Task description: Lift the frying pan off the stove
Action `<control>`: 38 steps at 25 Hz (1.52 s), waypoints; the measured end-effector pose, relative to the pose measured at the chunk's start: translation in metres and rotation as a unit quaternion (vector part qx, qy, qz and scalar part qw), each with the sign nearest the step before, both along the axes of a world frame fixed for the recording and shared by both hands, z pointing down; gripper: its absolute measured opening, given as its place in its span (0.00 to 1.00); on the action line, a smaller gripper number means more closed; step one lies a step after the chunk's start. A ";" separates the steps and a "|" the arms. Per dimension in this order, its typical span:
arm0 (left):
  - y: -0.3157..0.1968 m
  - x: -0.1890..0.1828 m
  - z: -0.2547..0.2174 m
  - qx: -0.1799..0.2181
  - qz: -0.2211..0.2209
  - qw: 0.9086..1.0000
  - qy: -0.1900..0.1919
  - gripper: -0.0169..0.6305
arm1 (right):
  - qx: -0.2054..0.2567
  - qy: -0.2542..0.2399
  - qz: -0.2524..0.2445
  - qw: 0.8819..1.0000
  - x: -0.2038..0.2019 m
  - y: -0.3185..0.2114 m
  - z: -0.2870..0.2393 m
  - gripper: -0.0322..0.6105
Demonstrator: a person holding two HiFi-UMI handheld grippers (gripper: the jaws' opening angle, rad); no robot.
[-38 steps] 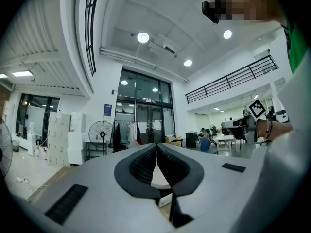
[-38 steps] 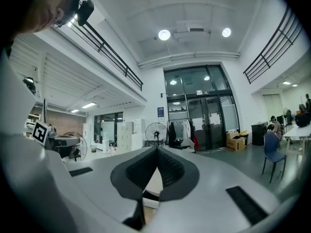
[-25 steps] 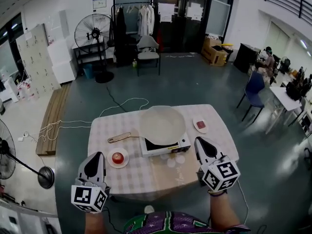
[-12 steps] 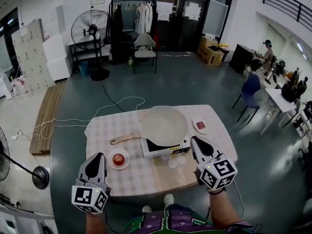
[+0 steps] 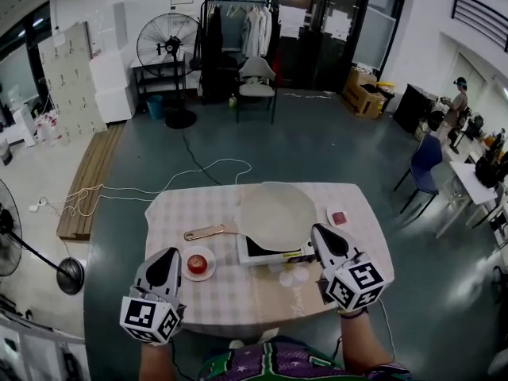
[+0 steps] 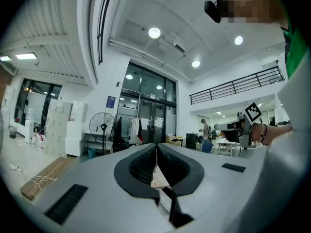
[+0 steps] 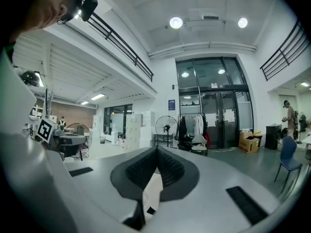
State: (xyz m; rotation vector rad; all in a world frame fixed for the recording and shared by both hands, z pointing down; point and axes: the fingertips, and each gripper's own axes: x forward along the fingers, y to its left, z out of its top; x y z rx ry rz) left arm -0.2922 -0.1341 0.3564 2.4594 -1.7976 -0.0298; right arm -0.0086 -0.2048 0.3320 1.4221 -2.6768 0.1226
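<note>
- Frying pan point(image 5: 278, 213) sits on the stove point(image 5: 270, 251), mid-table point(image 5: 238, 300), its handle point(image 5: 205, 232) sticking out to the left.
- R gripper point(image 5: 321, 232): tips just beside the stove's right end, jaws shut, nothing btwn them.
- L gripper point(image 5: 169, 254): over the table's front-left edge, near the apple plate point(image 5: 198, 263), jaws closed, empty.
- Small plate point(image 5: 339, 217) w/ a red bit, right of the pan.

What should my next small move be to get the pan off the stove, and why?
Probably open the left gripper: its jaws are together and hold nothing. The frying pan sits on the stove, its handle pointing out toward that gripper's side, and neither gripper touches it.
</note>
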 end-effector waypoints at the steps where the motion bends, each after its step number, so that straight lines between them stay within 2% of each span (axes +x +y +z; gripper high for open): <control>1: -0.006 0.004 0.000 -0.003 -0.003 1.000 -0.004 0.06 | -0.001 -0.005 -0.002 1.000 0.004 -0.009 -0.001 0.06; 8: -0.044 0.040 -0.018 -0.005 -0.024 1.000 -0.010 0.06 | 0.009 -0.023 -0.026 0.999 0.038 -0.059 -0.014 0.06; 15: -0.084 0.081 -0.018 -0.013 -0.030 0.998 -0.060 0.06 | -0.008 -0.050 -0.047 0.998 0.067 -0.097 -0.004 0.06; 21: -0.105 0.083 -0.001 -0.028 0.015 0.997 -0.064 0.07 | -0.019 -0.052 -0.046 0.997 0.054 -0.107 0.018 0.06; 26: -0.113 0.084 0.005 -0.029 0.056 0.992 -0.107 0.23 | -0.022 -0.047 -0.043 0.998 0.038 -0.108 0.027 0.06; 33: -0.119 0.075 0.020 -0.027 0.089 0.982 -0.162 0.42 | -0.015 -0.049 -0.041 0.998 0.015 -0.109 0.037 0.06; 38: -0.117 0.073 0.024 -0.024 0.109 0.978 -0.177 0.56 | -0.021 -0.050 -0.040 0.998 0.005 -0.102 0.042 0.06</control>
